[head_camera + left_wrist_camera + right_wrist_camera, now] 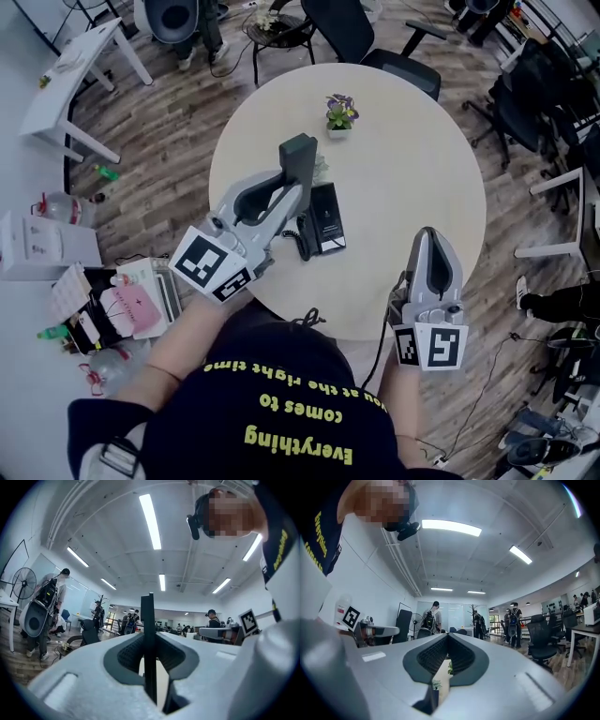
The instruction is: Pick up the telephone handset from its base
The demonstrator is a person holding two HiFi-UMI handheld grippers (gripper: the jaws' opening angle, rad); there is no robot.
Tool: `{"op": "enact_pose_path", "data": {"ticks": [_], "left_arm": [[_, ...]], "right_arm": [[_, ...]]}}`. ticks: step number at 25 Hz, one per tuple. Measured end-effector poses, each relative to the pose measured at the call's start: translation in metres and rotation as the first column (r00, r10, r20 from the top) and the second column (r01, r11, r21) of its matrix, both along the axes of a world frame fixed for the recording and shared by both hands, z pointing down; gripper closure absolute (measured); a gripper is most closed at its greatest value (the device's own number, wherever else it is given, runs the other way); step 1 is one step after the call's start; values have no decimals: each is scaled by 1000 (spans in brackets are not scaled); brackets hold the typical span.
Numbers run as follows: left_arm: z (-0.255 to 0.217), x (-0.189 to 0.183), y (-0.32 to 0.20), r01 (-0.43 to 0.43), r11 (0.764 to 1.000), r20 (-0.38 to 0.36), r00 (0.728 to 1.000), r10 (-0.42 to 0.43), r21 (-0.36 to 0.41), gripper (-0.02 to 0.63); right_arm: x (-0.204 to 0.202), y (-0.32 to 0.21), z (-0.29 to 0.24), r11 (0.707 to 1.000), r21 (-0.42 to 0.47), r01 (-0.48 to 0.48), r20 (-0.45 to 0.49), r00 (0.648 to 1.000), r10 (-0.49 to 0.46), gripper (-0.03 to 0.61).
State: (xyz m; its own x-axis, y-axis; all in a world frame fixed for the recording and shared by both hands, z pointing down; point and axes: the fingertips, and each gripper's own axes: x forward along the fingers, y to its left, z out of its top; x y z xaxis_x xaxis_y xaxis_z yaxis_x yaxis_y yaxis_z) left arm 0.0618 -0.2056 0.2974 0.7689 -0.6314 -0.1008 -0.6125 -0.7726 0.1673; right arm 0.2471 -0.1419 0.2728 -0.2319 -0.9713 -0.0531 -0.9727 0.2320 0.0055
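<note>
My left claw (287, 191) is grasping the dark grey telephone handset (298, 157), in the air just beside its black base (327, 217) on the round beige desk (412, 159). My right claw (428, 238) is clenched, empty. I judge the pick-up is done.

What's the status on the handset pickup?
Left gripper shut on handset, raised off base. Right gripper shut, empty. Nothing in the way; potted plant well behind.

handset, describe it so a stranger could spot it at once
Start at the round beige table, then the left tongs over it. The handset is the dark slab clamped in them, held up off the table, unlike the flat black base.
</note>
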Motion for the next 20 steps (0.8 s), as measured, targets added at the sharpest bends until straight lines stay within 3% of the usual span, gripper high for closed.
{"op": "enact_pose_path", "data": {"ticks": [5, 10, 20], "left_arm": [[-28, -17, 7, 13, 999, -45, 999, -10, 49, 538], [-45, -30, 7, 36, 996, -40, 999, -33, 86, 538], [-44, -45, 4, 54, 996, -51, 997, -50, 70, 538]], "right_arm": [[-7, 3, -7, 1000, 16, 5, -9, 1000, -5, 566], [-13, 4, -12, 1000, 25, 6, -32, 999, -5, 566], [-17, 5, -15, 1000, 28, -9, -35, 999, 10, 566]]}}
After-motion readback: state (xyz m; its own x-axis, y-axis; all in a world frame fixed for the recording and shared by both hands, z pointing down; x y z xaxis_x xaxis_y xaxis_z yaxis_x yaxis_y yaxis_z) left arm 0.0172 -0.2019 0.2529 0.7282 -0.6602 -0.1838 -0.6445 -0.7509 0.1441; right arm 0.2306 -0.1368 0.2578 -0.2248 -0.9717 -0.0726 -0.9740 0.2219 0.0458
